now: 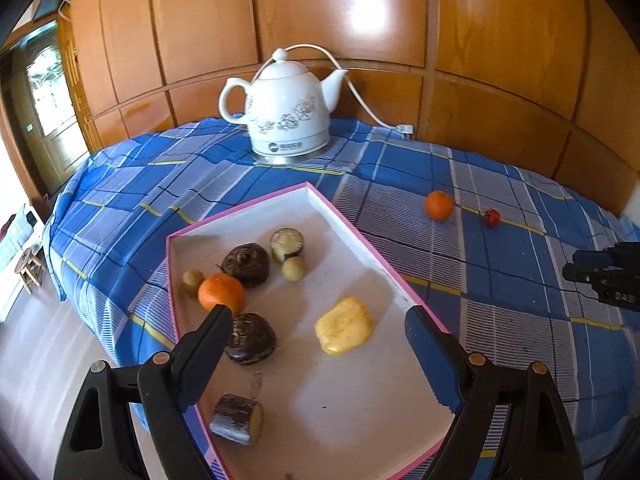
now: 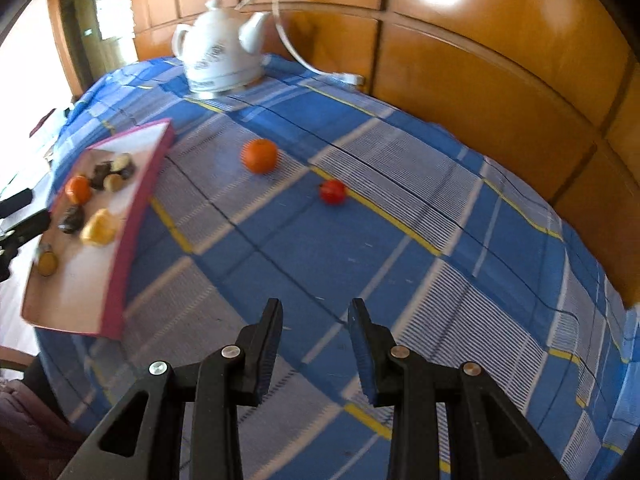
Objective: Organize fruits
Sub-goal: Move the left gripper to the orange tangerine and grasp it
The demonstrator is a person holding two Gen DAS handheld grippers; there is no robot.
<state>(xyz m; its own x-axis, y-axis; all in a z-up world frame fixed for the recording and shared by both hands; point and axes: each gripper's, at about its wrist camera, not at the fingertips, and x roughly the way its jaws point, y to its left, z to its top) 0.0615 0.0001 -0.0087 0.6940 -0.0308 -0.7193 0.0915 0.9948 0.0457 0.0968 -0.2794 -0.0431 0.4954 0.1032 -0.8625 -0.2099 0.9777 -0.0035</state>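
Left tongs [image 1: 318,322] wide open, empty, over pink-rimmed tray [image 1: 356,232] at worktop's left edge w/ an orange [image 1: 221,293], yellow piece [image 1: 344,331] & dark fruits inside. Mid-worktop: loose orange [image 2: 259,155], small red fruit [image 2: 332,191] just right. Right tongs [image 2: 314,322] narrowly parted, empty, near front edge.

I see a glossy ceramic kettle [image 1: 285,114], a checked cloth [image 2: 400,240], varnished wood panels [image 1: 320,12] and a matt tray [image 1: 360,392].
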